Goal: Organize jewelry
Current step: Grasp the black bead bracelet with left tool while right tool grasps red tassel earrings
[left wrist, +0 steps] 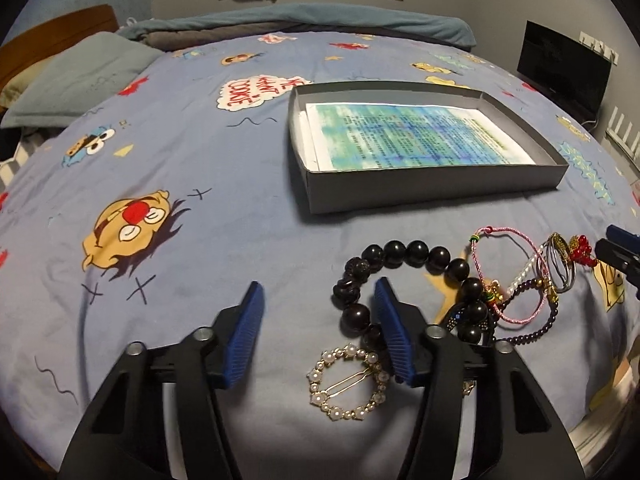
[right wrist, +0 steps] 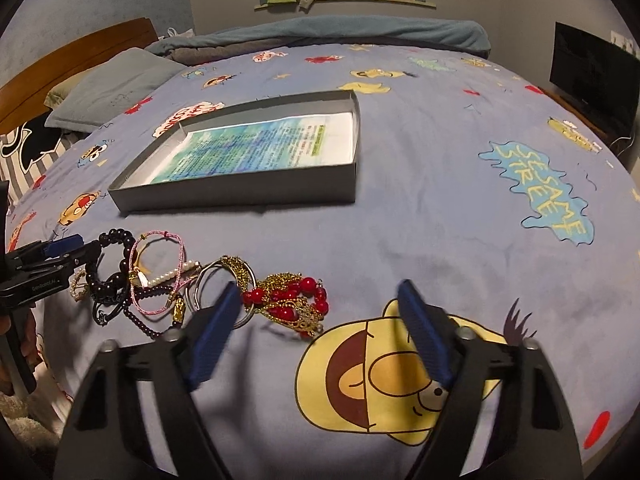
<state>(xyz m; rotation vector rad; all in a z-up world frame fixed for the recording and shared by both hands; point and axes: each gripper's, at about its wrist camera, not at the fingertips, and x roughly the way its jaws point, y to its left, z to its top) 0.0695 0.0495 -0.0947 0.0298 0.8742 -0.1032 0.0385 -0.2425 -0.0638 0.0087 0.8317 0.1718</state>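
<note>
Jewelry heap [right wrist: 168, 292] lies tangled on the bedspread [left wrist: 240, 240], near edge, well short of the grey box [left wrist: 432, 184]; dark bead bracelet [left wrist: 416, 256], pearl ring clip [left wrist: 348, 384], pink cord [right wrist: 160, 276], red-and-gold piece [right wrist: 296, 300]. Bedspread print reads "SESAME STREET" [right wrist: 540, 192] at 2 o'clock of the right view; a bubble [left wrist: 256, 90] reads "COOKIE". Printed sheet [left wrist: 412, 136] in the box, text too small. Left gripper [left wrist: 318, 304] jaws spread, right pad beside the beads; right gripper [right wrist: 320, 304] jaws spread over the red piece. Pillow [left wrist: 80, 80], dark screen [left wrist: 564, 64] at 1 o'clock.
</note>
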